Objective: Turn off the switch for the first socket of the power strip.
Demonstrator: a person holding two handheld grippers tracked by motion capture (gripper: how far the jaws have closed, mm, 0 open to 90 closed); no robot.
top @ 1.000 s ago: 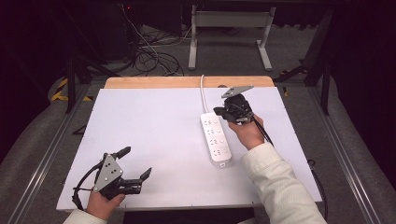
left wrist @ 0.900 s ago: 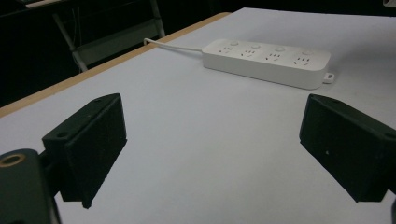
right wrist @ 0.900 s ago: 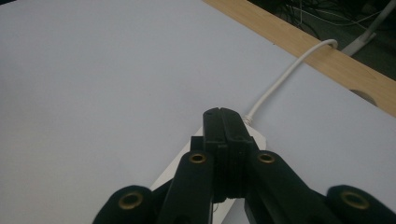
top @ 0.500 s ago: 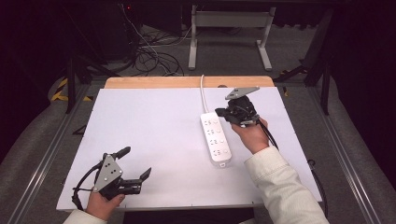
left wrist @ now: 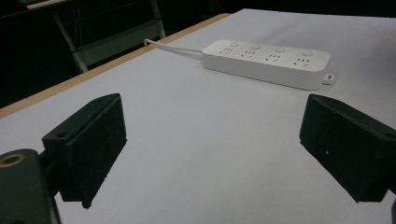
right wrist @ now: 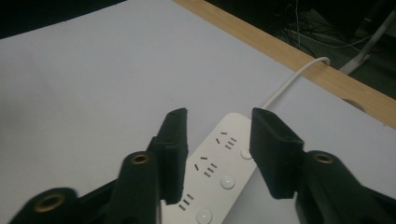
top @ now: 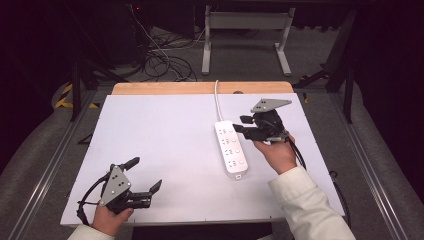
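Dark floor, loose cables and a metal frame fill the top of the high view; below them a white tabletop (top: 165, 150) with a wooden far edge carries one power strip (top: 231, 146). It lies right of centre in that frame, long axis running toward the far edge, its one white cord (top: 218, 102) going off over the wood.

It looks like a rigid plastic bar, light, smooth and probably a little slippery, with a stiff cord that would drag at the far end. Across its narrow width near the middle seems the safest hold. I count four socket groups, each with a round button beside it, and a small tab at the near end.

Two grippers: the right gripper (top: 244, 123) hovers at the strip's upper right, fingers partly open and empty. The left gripper (top: 145, 176) sits at the lower left, well apart from the strip, fingers spread wide, holding nothing.
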